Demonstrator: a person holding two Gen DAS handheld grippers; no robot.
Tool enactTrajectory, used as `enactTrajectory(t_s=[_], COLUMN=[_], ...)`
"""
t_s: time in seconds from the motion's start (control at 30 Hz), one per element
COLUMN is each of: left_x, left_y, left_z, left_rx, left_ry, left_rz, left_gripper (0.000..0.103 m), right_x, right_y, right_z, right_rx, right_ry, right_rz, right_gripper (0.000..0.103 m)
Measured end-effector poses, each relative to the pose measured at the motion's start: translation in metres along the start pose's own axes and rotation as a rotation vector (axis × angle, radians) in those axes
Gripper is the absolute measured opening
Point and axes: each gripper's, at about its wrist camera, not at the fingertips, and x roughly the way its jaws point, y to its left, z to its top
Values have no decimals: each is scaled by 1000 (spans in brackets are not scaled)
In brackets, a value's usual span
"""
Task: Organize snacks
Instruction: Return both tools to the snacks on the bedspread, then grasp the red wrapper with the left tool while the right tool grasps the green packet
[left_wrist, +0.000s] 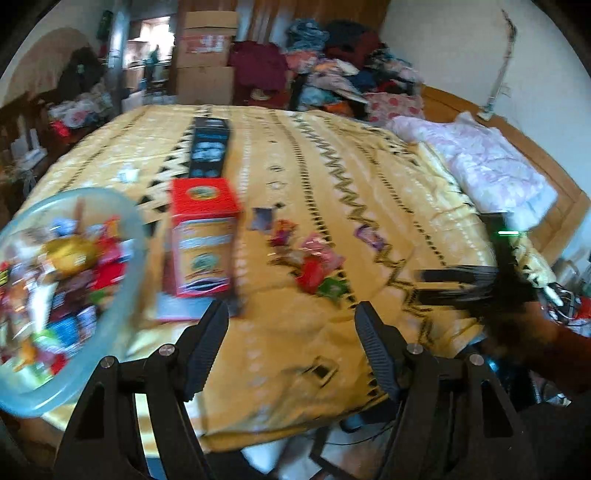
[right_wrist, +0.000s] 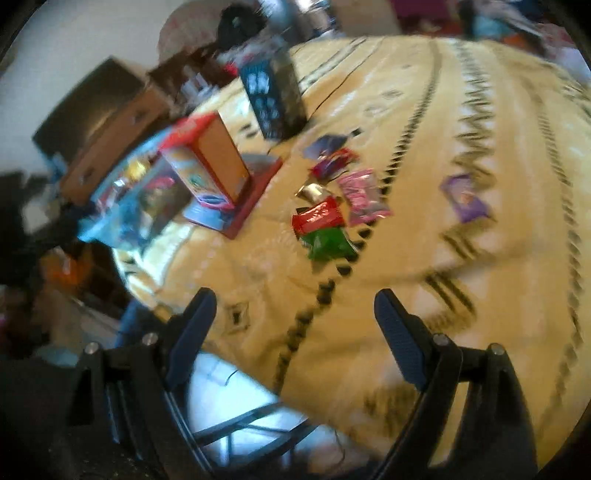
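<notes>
Left wrist view: left gripper (left_wrist: 291, 332) spread wide, empty, above the yellow bedspread (left_wrist: 332, 177); snack-filled glass bowl (left_wrist: 66, 295) left of red box (left_wrist: 203, 236). Right wrist view: right gripper (right_wrist: 295, 321) likewise parted, empty; loose snack packets (right_wrist: 332, 206) lie ahead.

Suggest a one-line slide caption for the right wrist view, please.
Open right gripper hovers over a yellow bedspread, facing loose snack packets beside a red box.

Left gripper (left_wrist: 291, 347) and right gripper (right_wrist: 295, 332), matte black frames, ribbed dark pads (right_wrist: 397, 339), silver screws (two per side)
</notes>
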Motion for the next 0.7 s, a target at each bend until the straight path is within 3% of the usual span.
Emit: enactTrajectory(t_s=[0.17, 0.27, 0.3, 0.33, 0.37, 0.4, 0.5, 0.7], left_x=[36, 57, 61, 67, 75, 81, 102, 167], left_y=[-12, -14, -13, -13, -13, -12, -10, -9], left_z=[7, 9, 9, 9, 9, 9, 10, 12], left_rx=[12, 9, 7, 2, -8, -11, 0, 48], left_ry=[32, 50, 51, 58, 66, 70, 74, 90], left_rz=[-52, -73, -77, -80, -90, -96, -100, -92], left_gripper=[73, 73, 73, 73, 73, 73, 73, 71], right_x=[79, 115, 123, 130, 134, 131, 113, 48], right_y=[-13, -24, -29, -35, -39, -42, -44, -60], right_z=[33, 40, 40, 38, 34, 30, 20, -11], right_rx=[-45, -52, -42, -25, -9, -1, 21, 147], right_ry=[96, 168, 191, 210, 219, 200, 148, 10], right_rz=[16, -33, -49, -57, -62, -72, -55, -53], right_gripper=[88, 87, 79, 63, 58, 50, 43, 42])
